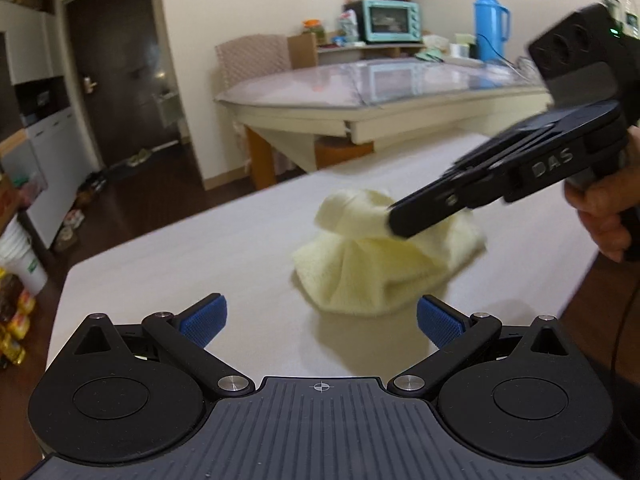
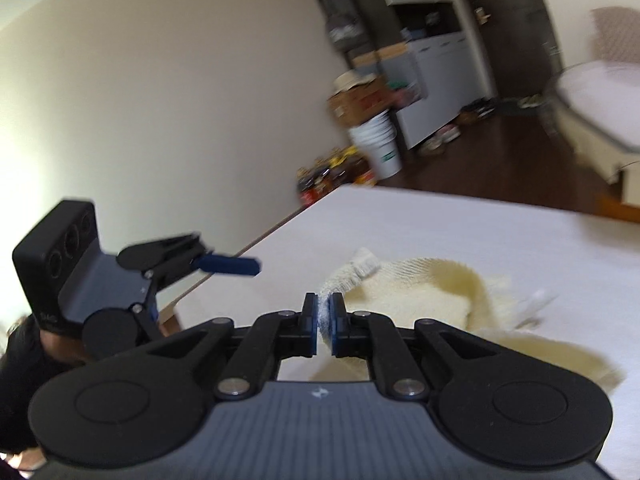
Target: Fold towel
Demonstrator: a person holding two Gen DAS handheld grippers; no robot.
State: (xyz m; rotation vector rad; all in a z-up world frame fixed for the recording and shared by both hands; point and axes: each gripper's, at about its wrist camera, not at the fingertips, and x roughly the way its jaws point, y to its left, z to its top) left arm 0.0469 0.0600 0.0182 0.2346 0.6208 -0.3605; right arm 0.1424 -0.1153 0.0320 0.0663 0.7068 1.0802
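A pale yellow towel (image 1: 372, 268) lies bunched on the white table (image 1: 200, 248). My right gripper (image 1: 394, 222) is shut on an edge of the towel and lifts that part above the rest. In the right wrist view the gripper (image 2: 324, 316) pinches the towel's hem between its blue pads, and the rest of the towel (image 2: 432, 292) trails onto the table (image 2: 440, 228). My left gripper (image 1: 322, 320) is open and empty, just short of the towel's near side. It also shows in the right wrist view (image 2: 228, 266) at the left, open.
A second table (image 1: 360, 96) with a glass top stands behind, carrying a teal oven (image 1: 390, 20) and a blue flask (image 1: 490, 24). The table's left edge (image 1: 60, 292) drops to a dark floor with buckets and packets. A door (image 1: 116, 72) is at the far left.
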